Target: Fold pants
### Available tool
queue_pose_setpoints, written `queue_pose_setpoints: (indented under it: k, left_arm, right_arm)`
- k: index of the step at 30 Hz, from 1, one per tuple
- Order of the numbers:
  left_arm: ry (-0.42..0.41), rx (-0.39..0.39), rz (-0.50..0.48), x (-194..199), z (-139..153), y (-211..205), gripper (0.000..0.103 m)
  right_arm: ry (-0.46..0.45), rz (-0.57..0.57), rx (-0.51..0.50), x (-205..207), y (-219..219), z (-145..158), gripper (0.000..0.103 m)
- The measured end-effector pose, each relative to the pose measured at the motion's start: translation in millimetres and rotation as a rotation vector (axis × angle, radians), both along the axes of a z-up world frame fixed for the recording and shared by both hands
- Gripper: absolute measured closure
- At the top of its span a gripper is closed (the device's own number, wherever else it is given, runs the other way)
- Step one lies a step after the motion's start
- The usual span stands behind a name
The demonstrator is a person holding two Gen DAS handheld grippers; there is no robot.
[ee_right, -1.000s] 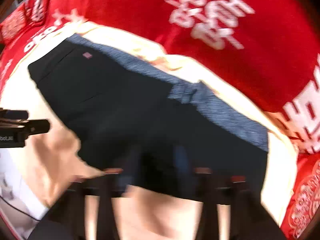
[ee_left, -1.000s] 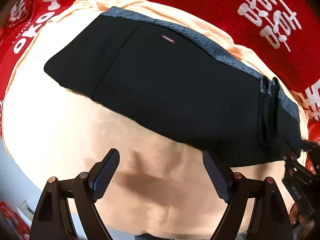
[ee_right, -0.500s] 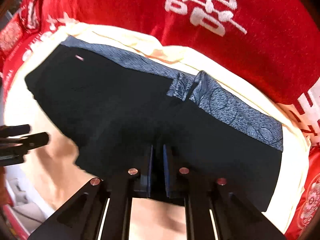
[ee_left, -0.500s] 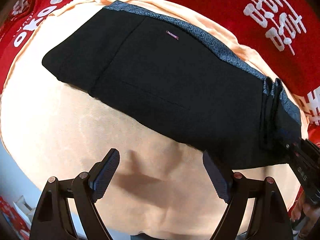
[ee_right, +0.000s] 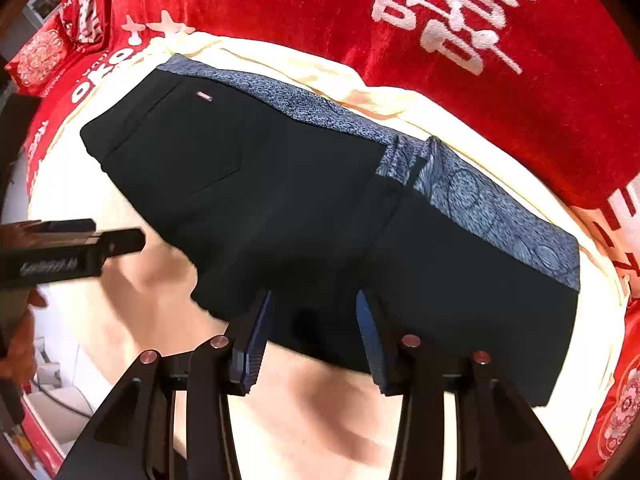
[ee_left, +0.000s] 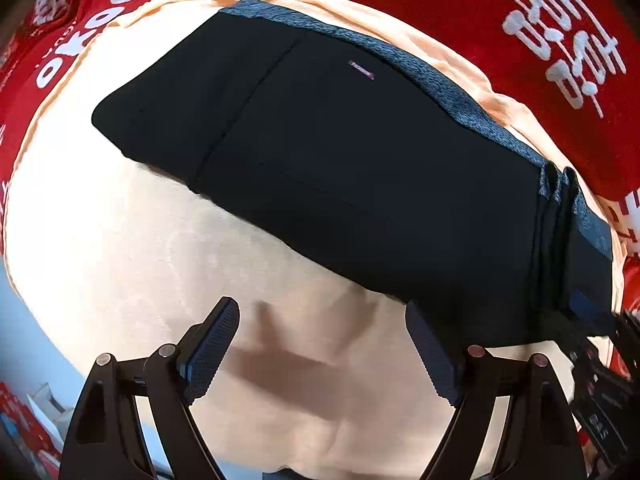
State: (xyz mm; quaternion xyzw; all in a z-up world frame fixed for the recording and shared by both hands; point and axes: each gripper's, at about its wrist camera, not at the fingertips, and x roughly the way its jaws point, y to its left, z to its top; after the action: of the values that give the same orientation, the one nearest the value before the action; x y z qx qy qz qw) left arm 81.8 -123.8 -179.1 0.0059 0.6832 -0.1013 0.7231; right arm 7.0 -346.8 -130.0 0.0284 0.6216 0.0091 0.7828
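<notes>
Black pants with a blue-grey patterned waistband lie folded into a long flat band on a peach cloth. They also show in the right wrist view, with the waistband along the far edge. My left gripper is open and empty, over the peach cloth just short of the pants' near edge. My right gripper is open, its fingers at the near edge of the pants, holding nothing.
A red blanket with white lettering lies under and behind the peach cloth. The left gripper's body enters the right wrist view at the left. The right gripper's body shows at the left view's right edge.
My right gripper was shut on the near edge of the pants half a second ago and has opened, letting go. The left gripper stays open and has drifted slightly.
</notes>
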Motion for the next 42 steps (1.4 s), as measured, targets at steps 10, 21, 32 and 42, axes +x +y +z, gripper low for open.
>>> queue_pose_setpoints:
  k: [10, 21, 32, 42]
  left_arm:
    - [0.001, 0.007, 0.025, 6.5, -1.5, 7.4, 0.017]
    - [0.006, -0.017, 0.06, 14.4, -5.5, 19.6, 0.018]
    - [-0.081, -0.197, 0.222, 38.6, -7.7, 77.7, 0.017]
    - [-0.093, -0.56, 0.392, 60.9, -30.1, 111.8, 0.017]
  right_arm:
    - [0.026, -0.076, 0.001, 9.5, -7.1, 3.9, 0.042]
    - [0.15, -0.108, -0.025, 19.7, 6.3, -39.8, 0.025]
    - [0.135, -0.088, -0.039, 19.0, 11.8, -42.9, 0.018]
    - [0.133, -0.068, -0.03, 12.5, 13.1, -41.9, 0.018]
